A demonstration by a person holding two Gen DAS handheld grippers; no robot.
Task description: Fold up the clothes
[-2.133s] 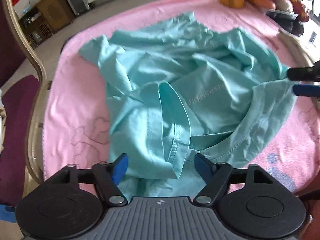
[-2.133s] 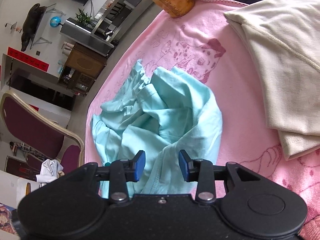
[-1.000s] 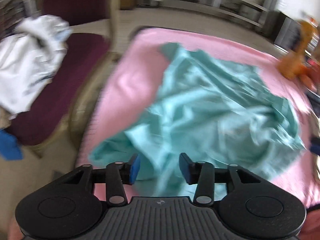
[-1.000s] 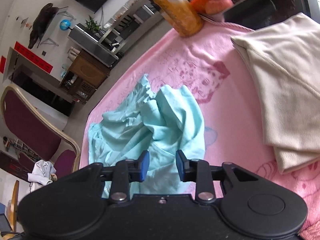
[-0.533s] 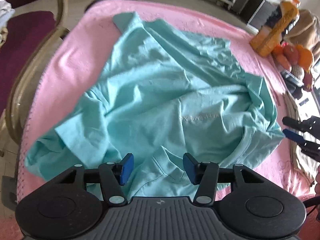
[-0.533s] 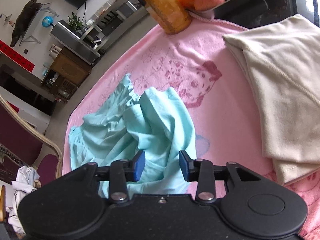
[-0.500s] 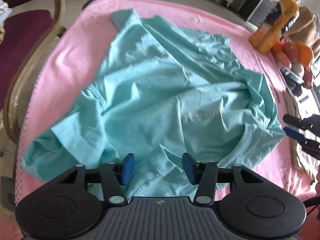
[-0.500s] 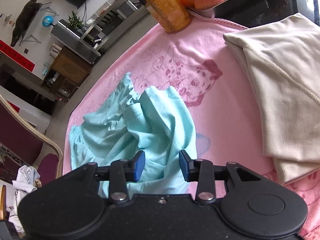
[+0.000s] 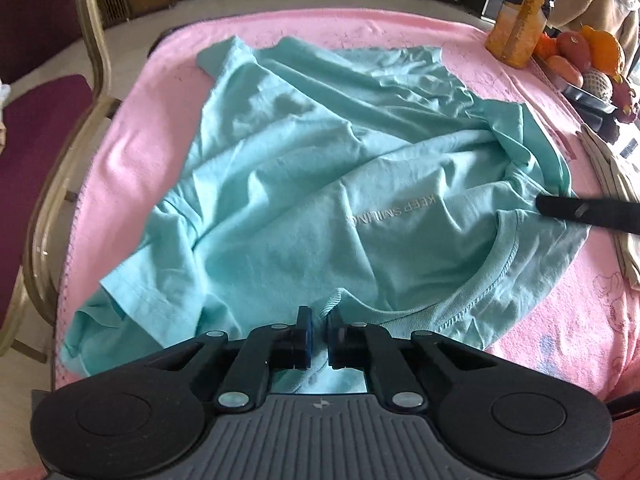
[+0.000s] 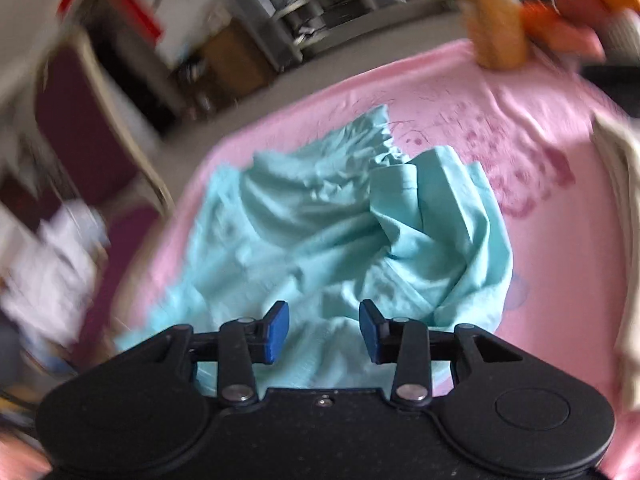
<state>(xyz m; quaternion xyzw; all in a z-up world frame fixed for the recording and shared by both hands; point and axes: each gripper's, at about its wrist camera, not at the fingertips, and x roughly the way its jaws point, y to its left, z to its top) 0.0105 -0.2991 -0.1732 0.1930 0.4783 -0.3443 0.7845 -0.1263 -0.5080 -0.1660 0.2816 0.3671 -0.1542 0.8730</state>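
Teal t-shirt (image 9: 304, 184) lies spread and wrinkled across the middle of the frame in the left wrist view, on a pink blanket (image 9: 568, 320) that covers the table. Chest print faces up and reads "KEEP SMILING", upside down to us. Neckline curves at lower right of the shirt, one sleeve at lower left, hem toward the top of the frame.

Our left gripper (image 9: 318, 338) sits at bottom centre, its blue pads nearly together with a ridge of the shirt's collar fabric pinched between them. At right centre of that view we see a dark finger of our right gripper (image 9: 580, 214) lying against the shirt's shoulder edge.

Right wrist view is motion-blurred. Our right gripper (image 10: 323, 330) sits at bottom centre with pads well apart, nothing between them that we can see gripped; the shirt (image 10: 340, 240) is bunched in folds just beyond and under the pads. Cream folded cloth (image 10: 624, 200) lies at the right edge on the blanket (image 10: 560, 280).

Orange juice bottle (image 9: 520, 20) stands at upper right in the left wrist view, fruit in a dark tray (image 9: 588, 54) just beside it. Maroon chair with gold frame (image 9: 60, 120) stands at the left edge, next to the table.
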